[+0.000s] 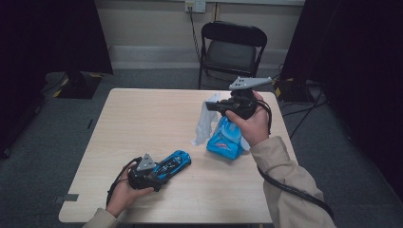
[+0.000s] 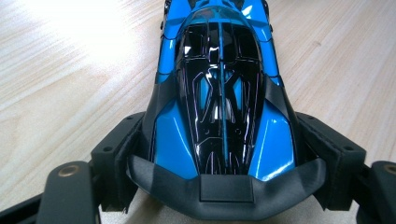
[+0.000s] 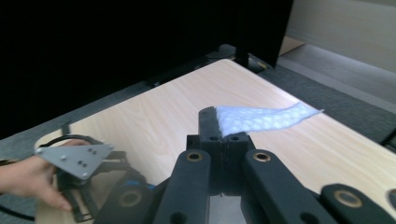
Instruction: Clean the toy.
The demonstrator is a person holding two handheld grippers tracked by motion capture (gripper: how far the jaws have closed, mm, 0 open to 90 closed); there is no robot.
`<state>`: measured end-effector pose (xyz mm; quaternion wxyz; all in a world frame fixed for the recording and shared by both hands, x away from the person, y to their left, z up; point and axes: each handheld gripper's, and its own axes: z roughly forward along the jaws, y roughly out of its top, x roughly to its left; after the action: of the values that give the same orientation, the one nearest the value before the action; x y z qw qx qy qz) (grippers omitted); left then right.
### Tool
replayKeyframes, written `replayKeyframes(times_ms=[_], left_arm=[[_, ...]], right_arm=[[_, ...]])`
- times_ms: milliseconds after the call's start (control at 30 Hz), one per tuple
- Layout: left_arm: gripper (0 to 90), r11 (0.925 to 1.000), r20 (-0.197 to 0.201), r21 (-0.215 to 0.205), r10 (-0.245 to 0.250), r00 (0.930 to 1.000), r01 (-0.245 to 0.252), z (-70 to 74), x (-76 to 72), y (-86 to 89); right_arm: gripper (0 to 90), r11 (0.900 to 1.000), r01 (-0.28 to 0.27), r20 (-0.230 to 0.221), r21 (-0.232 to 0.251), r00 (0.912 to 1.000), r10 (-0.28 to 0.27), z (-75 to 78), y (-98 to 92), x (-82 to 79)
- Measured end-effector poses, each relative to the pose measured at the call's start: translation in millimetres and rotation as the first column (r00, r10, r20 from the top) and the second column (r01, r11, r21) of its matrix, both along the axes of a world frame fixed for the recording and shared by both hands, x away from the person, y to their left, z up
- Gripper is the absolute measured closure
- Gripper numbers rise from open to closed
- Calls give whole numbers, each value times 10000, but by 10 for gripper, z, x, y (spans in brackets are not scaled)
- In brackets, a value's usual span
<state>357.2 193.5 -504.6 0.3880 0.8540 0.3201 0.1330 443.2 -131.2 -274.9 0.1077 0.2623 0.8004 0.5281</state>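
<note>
A blue and black toy car lies on the wooden table near its front edge. My left gripper is shut on the car's tail; in the left gripper view both pads press against the sides of the car. My right gripper hovers above the table's right side, shut on a white wet wipe that hangs down from it. In the right gripper view the wipe sticks out sideways from the closed right gripper. A blue wipe pack lies beneath that hand.
A black folding chair stands behind the table's far edge. Dark curtains hang at both sides, and cables run over the floor at the right. The right gripper view also catches the left gripper's grey plate and the hand that holds it.
</note>
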Motion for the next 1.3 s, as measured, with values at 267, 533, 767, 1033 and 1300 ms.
replayKeyframes(times_ms=[267,533,767,1033,1300], left_arm=[[234,10000,16,-19,14,10000,-14,-2,0,-1],[235,10000,25,-7,39,10000,-39,-2,-4,-2],[235,10000,16,-4,36,10000,-36,-1,-4,-2],[235,10000,27,23,28,10000,-28,-1,-3,-2],[235,10000,38,40,12,10000,-12,-1,-2,0]], right_arm=[[900,9979,-633,-227,97,9977,635,-147,168,-114],[900,9915,-1293,-447,126,9905,1297,-294,428,-194],[900,9887,-1453,-562,372,9875,1472,-460,565,-241],[899,9886,-1410,-1283,520,9808,1467,-952,699,-300],[897,9896,-1440,-1623,-79,9766,1408,-1338,702,-338]])
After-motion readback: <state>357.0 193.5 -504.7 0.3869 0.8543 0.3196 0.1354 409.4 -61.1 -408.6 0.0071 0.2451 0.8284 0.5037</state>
